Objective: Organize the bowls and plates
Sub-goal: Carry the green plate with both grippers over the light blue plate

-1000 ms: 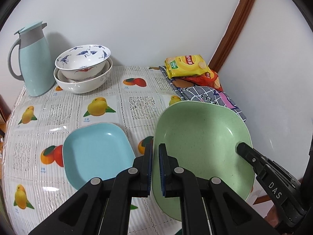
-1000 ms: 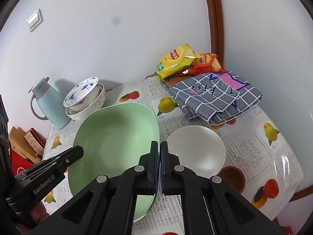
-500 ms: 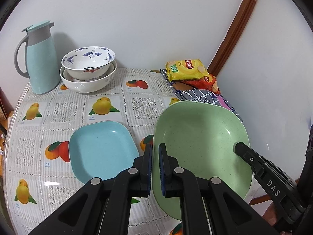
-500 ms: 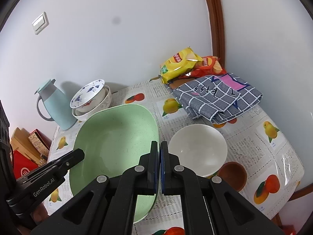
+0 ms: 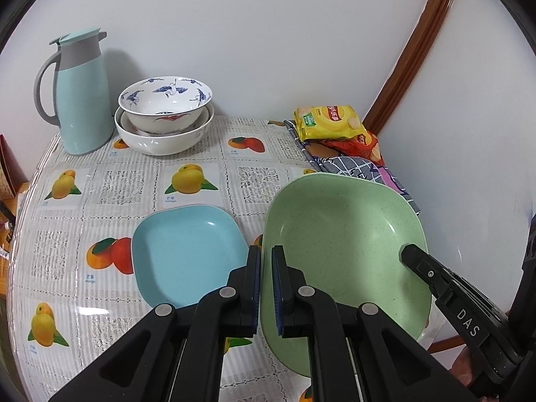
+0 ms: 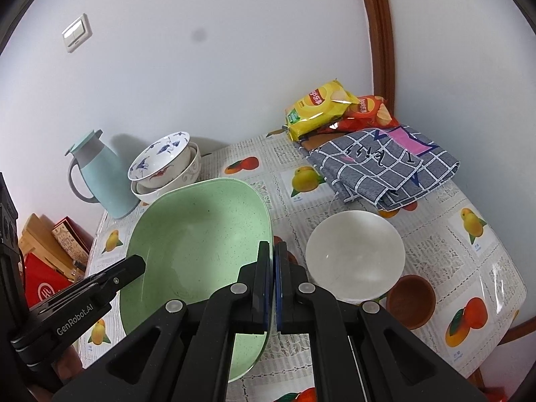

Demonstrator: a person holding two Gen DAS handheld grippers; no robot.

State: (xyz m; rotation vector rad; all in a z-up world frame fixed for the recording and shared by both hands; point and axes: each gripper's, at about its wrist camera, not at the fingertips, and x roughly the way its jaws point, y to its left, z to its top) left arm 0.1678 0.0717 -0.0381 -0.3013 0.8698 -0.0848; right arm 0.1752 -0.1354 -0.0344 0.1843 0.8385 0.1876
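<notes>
both tongs, left tongs [image 5: 264, 261] and right tongs [image 6: 272, 257], remain clamped on green dish [image 5: 341, 234] rims; dish has risen slightly above surface [image 5: 127, 187].

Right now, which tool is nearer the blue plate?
Left. The left tool grips the green plate's rim right beside the blue plate; the right tool clamps the opposite rim.

Bare tablecloth [image 5: 127, 187] lies open between blue plate [image 5: 187, 254] and stacked bowls [image 5: 164, 124].

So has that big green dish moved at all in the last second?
Cannot tell. In the right wrist view the green dish now sits lower relative to the thermos, but both cameras ride on moving hands and clamp its rim, so this could be camera motion.
</notes>
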